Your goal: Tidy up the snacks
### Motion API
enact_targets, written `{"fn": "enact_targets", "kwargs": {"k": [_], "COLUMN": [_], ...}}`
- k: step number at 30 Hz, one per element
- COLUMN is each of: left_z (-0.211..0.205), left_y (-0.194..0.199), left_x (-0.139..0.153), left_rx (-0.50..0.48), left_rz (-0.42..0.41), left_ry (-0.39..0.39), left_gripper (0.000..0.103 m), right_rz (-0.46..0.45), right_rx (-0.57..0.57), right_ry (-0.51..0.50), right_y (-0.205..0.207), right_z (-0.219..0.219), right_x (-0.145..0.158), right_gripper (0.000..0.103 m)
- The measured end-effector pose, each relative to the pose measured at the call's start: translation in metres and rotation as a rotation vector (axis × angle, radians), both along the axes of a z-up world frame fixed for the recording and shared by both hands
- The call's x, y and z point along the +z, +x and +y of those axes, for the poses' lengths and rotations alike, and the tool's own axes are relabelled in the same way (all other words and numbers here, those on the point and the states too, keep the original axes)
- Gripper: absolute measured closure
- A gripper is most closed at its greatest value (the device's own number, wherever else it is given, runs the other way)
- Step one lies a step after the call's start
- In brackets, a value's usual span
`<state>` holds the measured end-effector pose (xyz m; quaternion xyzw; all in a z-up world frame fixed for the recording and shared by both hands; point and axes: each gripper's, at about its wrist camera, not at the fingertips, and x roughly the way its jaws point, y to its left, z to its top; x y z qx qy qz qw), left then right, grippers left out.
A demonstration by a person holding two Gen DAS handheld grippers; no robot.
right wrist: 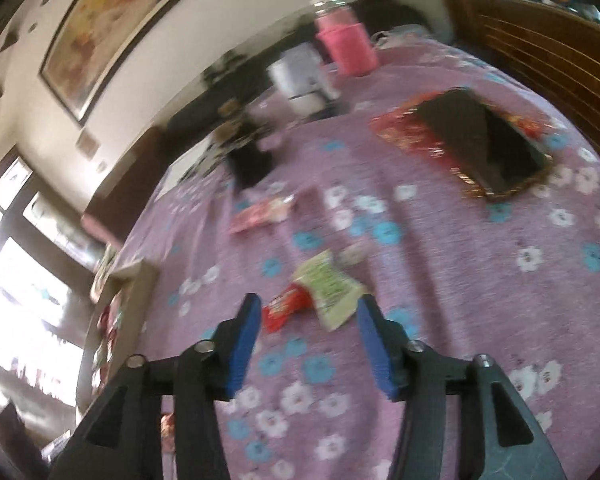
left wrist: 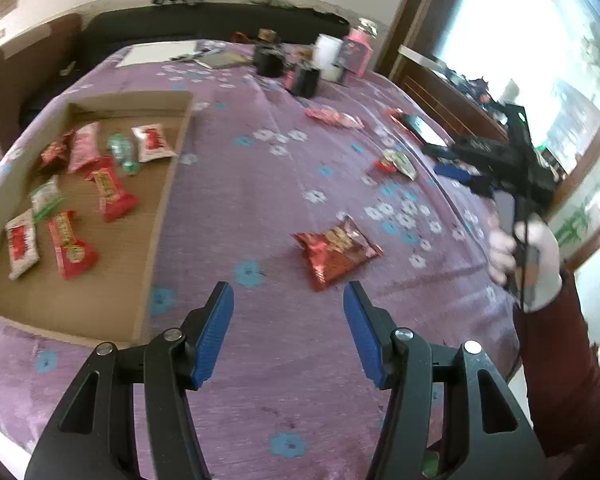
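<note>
both claws wide open, empty: left claw nr red snack (not touching), right claw.

Purple flowered tablecloth, brown cardboard tray, red snack packet, pink jar

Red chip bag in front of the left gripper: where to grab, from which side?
The red chip bag lies flat on the purple tablecloth, one corner pointing at the open left gripper. Probably come down from above and pinch the near crimped end across its narrow width; flat sides offer no edge.
</note>
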<state>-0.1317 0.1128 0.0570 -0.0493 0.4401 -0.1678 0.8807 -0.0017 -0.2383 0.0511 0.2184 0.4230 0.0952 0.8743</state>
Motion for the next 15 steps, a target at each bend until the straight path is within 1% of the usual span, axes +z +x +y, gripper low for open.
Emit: {"fn": "enact_targets", "kwargs": {"k": [2, 4, 8, 12, 15], "left_z": [-0.007, -0.011, -0.014, -0.019, -0.027], "left_y": [0.0, -0.001, -0.001, 0.004, 0.011], "left_x": [-0.002, -0.002, -0.002, -0.005, -0.007], "left_rx": [-0.021, -0.036, -0.048, -0.064, -0.083], "left_rz": [0.001, -0.003, -0.01, -0.01, -0.014], "left_ry": [0.013, 0.029, 0.038, 0.056, 0.076], "left_gripper": [0.047, 0.047, 0.047, 0.047, 0.047], "right_rz": [-0.003, -0.013, -0.009, 0.01, 0.009], "right_rx": [-0.019, -0.013, -0.01, -0.01, 0.0], "right_ry": [-0.027, -0.062, -0.182, -0.225, -0.232], "right_y": [0.005, 0.012, 0.02, 0.031, 0.033], "right_z": [-0.001, 0.008, 0.027, 0.029, 0.03], "right_x": [-0.002, -0.003, -0.003, -0.017, -0.023], "right_gripper": [0.048, 0.048, 0.048, 0.05, 0.051]}}
